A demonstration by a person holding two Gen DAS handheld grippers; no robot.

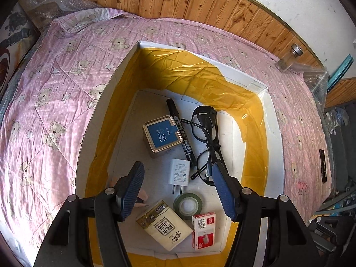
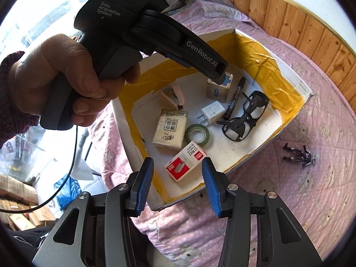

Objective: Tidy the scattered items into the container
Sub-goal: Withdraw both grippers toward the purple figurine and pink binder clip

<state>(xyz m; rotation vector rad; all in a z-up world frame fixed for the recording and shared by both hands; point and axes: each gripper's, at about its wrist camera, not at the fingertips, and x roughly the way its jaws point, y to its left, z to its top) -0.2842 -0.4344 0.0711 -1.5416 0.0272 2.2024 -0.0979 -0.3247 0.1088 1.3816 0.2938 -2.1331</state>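
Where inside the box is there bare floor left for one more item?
Bare floor lies along the left wall of the box, beside the tin, and right of the glasses. The near end is crowded: tissue pack, tape, staple box, charger.

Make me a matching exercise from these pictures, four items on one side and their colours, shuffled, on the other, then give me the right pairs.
Column one:
1. tape roll
2. staples box
3. charger plug
4. glasses

Column two:
A. white
B. black
C. green
D. red and white

All four lie inside the box lined with yellow tape.

Right pairs: 1-C, 2-D, 3-A, 4-B.
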